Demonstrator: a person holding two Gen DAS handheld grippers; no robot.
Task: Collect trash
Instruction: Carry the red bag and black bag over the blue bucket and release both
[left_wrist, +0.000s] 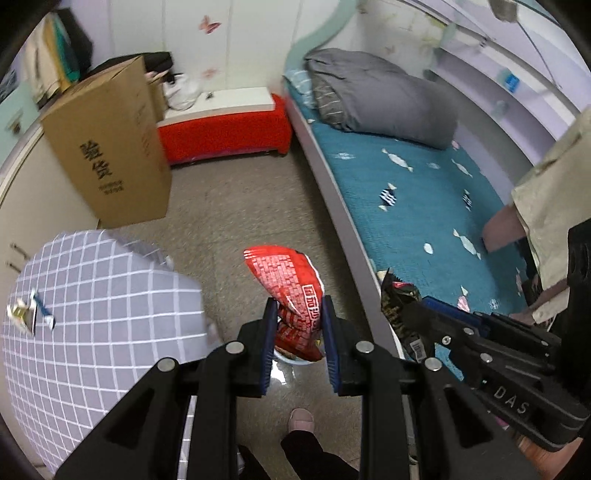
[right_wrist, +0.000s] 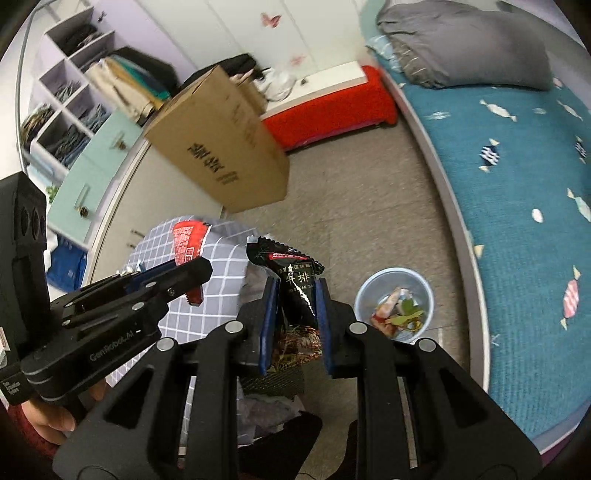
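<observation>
My left gripper (left_wrist: 299, 314) is shut on a red snack wrapper (left_wrist: 288, 280) and holds it above the floor. Under it the rim of the bin (left_wrist: 291, 360) barely shows. My right gripper (right_wrist: 294, 295) is shut on a black snack wrapper (right_wrist: 295, 280). A pale blue trash bin (right_wrist: 394, 303) with scraps inside stands on the floor to the right of it, beside the bed. The right gripper also shows in the left wrist view (left_wrist: 410, 310) with the black wrapper (left_wrist: 397, 302). The left gripper shows in the right wrist view (right_wrist: 192, 273) with the red wrapper (right_wrist: 188, 240).
A table with a grey checked cloth (left_wrist: 96, 317) is on the left, with a small wrapper (left_wrist: 26, 312) on it. A tall cardboard box (left_wrist: 110, 147) stands behind it. A bed with a teal sheet (left_wrist: 424, 206) runs along the right. A red bench (left_wrist: 221, 133) is at the back.
</observation>
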